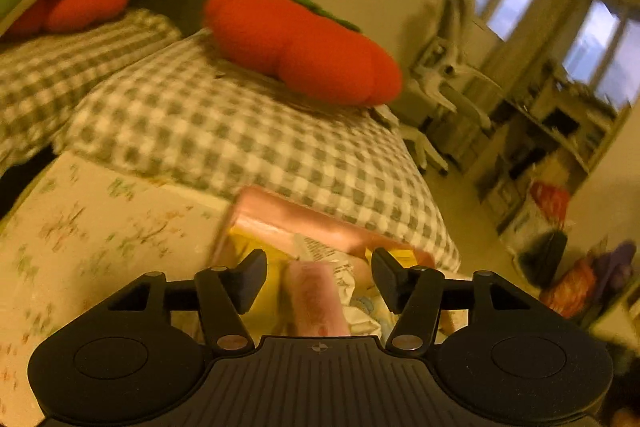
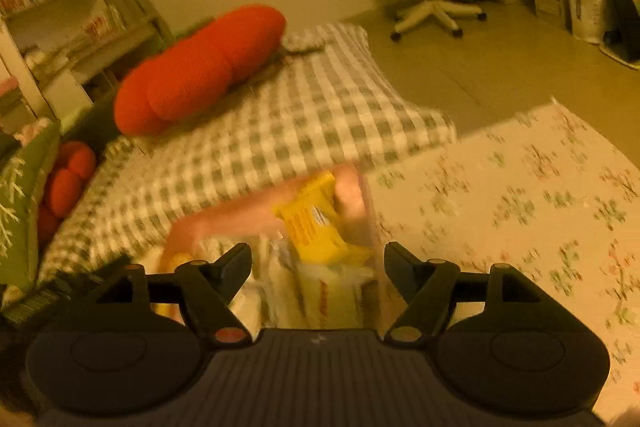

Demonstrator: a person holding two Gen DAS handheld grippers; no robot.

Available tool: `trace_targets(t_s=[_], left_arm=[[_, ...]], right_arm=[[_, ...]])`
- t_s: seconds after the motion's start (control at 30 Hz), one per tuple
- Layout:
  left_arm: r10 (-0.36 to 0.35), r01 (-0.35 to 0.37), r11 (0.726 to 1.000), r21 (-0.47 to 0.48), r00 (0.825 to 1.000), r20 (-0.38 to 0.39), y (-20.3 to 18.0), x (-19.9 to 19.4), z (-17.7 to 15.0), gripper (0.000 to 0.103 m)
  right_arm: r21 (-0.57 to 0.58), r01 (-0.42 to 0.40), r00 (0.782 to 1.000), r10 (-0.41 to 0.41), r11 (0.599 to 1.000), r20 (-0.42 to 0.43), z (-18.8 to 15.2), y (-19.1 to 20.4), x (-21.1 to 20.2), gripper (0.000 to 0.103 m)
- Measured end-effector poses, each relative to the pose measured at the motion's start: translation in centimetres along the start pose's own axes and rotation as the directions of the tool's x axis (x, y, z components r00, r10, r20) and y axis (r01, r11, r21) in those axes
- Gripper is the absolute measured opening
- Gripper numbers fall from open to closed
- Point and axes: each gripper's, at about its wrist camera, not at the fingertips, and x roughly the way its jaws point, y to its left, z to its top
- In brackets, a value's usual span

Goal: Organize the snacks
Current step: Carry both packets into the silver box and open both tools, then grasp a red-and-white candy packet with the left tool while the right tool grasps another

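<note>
Left gripper (image 1: 319, 277): jaws apart, nothing clamped, a pink snack packet (image 1: 316, 301) seen between them | Right gripper (image 2: 318, 269): jaws apart, nothing clamped | Pink bin (image 2: 240, 217): placed on floral cloth (image 2: 520, 195) beside checked cushion (image 1: 240, 131); yellow snack box (image 2: 316, 223) contained inside

1. Ahead of my black left hand-held gripper (image 1: 319, 277) I see a pink box (image 1: 320, 223) holding yellow packets (image 1: 256, 247) and a pink wrapper (image 1: 316, 299).
2. Beyond it, the cushion (image 1: 240, 131) is grey-and-white checked.
3. On that lies an orange-red pillow (image 1: 304, 47) with a green top.
4. To the left, the counter (image 1: 100, 227) cloth is cream with green and pink sprigs.
</note>
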Motion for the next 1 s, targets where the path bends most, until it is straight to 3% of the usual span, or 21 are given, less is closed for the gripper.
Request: trace_targets(t_s=[0.1,0.2,0.37,0.57,0.77,0.9,1.0], left_arm=[[0.042,-0.042,0.999,-0.007,0.998,-0.042,0.4,-0.9,-0.8,0.057],[0.074,-0.074,0.997,0.008,0.993,-0.090,0.3,-1.5,-1.9,0.057],[0.087,-0.075,0.994,0.075,0.983,-0.164,0.0,-2.0,-4.6,0.057],[0.111,-0.088,0.991,0.106,0.964,-0.242,0.0,-2.4,-6.6,0.057],[0.181,-0.140,0.977,0.161,0.944,-0.276,-0.9,-3.2,-7.7,0.061],[0.175,-0.100,0.958,0.270,0.947,-0.269,-3.7,-3.7,-9.2,0.065],[0.117,-0.013,0.945,0.327,0.946,-0.303,-5.9,-3.6,-10.7,0.065]], right_arm=[[-0.014,-0.035,0.999,0.035,0.999,0.001,-0.3,0.5,-1.2,0.067],[-0.079,-0.063,0.997,0.066,0.995,0.043,-0.9,1.5,-2.8,0.075],[-0.131,-0.018,0.999,0.014,0.991,-0.038,-2.9,1.1,-2.6,0.074],[-0.219,0.042,0.997,-0.055,0.975,-0.053,-4.2,0.9,-3.5,0.073],[-0.180,0.068,0.976,-0.103,0.981,-0.191,-5.9,-0.3,-3.5,0.070],[-0.207,0.126,0.962,-0.170,0.970,-0.212,-7.3,-1.3,-4.4,0.075],[-0.146,0.130,0.958,-0.162,0.981,-0.236,-7.5,-2.8,-4.8,0.074]])
